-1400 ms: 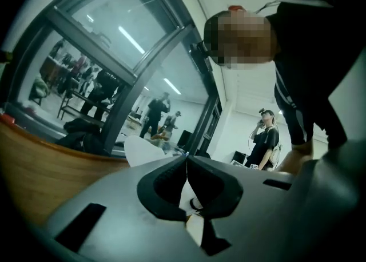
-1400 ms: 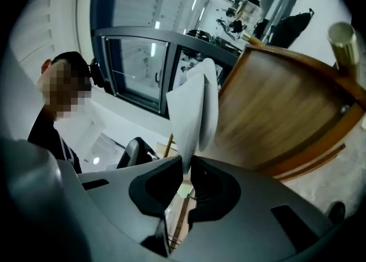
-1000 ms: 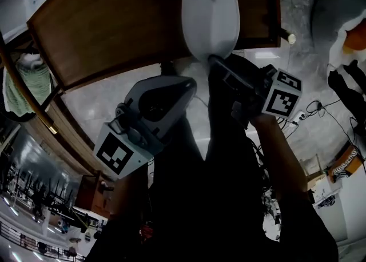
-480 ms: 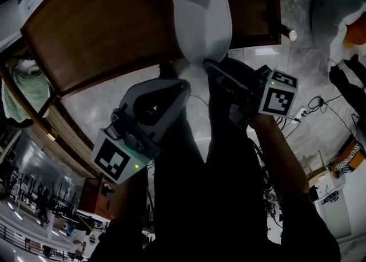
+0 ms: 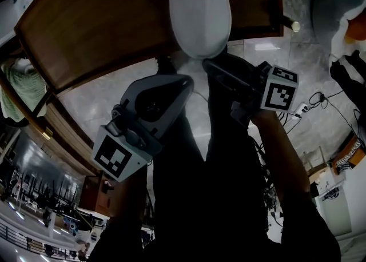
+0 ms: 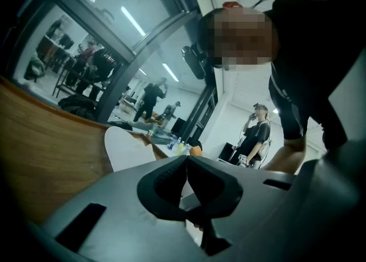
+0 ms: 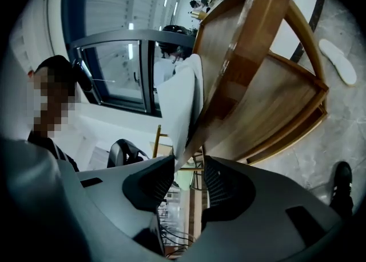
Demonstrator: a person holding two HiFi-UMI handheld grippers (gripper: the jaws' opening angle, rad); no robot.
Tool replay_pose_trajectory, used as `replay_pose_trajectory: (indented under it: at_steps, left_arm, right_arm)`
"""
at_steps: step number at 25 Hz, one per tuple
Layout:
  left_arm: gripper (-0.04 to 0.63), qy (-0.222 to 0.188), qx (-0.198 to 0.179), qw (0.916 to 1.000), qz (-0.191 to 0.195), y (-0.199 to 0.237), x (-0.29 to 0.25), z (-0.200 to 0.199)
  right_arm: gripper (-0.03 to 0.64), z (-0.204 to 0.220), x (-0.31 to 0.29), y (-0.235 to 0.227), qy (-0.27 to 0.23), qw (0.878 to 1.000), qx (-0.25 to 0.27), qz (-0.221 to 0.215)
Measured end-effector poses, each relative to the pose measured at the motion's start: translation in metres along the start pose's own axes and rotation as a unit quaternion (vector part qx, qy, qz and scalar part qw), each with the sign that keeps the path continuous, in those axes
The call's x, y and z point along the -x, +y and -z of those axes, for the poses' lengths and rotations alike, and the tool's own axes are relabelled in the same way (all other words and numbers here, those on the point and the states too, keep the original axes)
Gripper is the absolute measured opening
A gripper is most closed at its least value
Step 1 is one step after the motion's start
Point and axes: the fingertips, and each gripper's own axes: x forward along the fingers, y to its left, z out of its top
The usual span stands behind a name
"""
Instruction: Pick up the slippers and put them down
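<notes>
Brown wooden table (image 5: 103,32) on pale glossy marble floor (image 5: 108,103), dark-framed glass partition (image 6: 86,32), ceiling strip lights (image 6: 132,20) beyond.

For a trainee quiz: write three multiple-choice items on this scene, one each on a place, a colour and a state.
1. The slipper in front of the right claw lies:
A on the wooden table
B on a chair seat
C inside a box

2. Its colour is:
A black
B white
C red

3. The right claw is:
A shut on the slipper
B shut and empty
C open

Key:
1 A, it rests on the tabletop, one end past the edge.
2 B, it is plainly white in the head view.
3 C, its pads stand apart, having just opened, and the slipper's end at their tips is not pinched.
</notes>
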Motion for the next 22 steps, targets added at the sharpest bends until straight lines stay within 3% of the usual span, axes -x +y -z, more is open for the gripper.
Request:
replay_pose_trajectory:
  at_steps: [4,9,11,13,15,19,21,22]
  left_arm:
    - [0.012,0.0,-0.011,0.9999,0.001,-0.004,0.002,-0.003]
    - [0.012,-0.009,-0.033,0.9994,0.002,-0.02,0.005,-0.035]
    - [0.012,-0.011,-0.04,0.9991,0.004,-0.035,0.009,-0.056]
    - [0.012,-0.017,-0.058,0.9981,0.009,-0.049,0.011,-0.08]
    - [0.012,-0.033,-0.089,0.9954,0.014,-0.056,0.01,-0.112]
    - [0.012,-0.067,-0.132,0.9889,0.019,-0.085,0.018,-0.182]
    - [0.012,-0.067,-0.134,0.9884,0.025,-0.109,0.025,-0.206]
    - [0.012,-0.061,-0.137,0.9882,0.031,-0.12,0.026,-0.214]
  right_arm:
    - [0.138,0.002,0.004,0.012,0.006,1.0,0.012,-0.009]
    - [0.137,0.009,0.026,0.058,0.031,0.997,0.072,-0.012]
    - [0.131,0.012,0.038,0.092,0.036,0.993,0.114,-0.018]
    - [0.11,0.006,0.045,0.133,0.036,0.981,0.187,-0.029]
    - [0.072,-0.017,0.045,0.178,0.021,0.956,0.288,-0.04]
    - [0.053,-0.048,0.055,0.278,-0.009,0.885,0.463,-0.056]
    - [0.046,-0.047,0.067,0.326,-0.018,0.841,0.538,-0.06]
    - [0.043,-0.045,0.073,0.348,-0.023,0.813,0.579,-0.06]
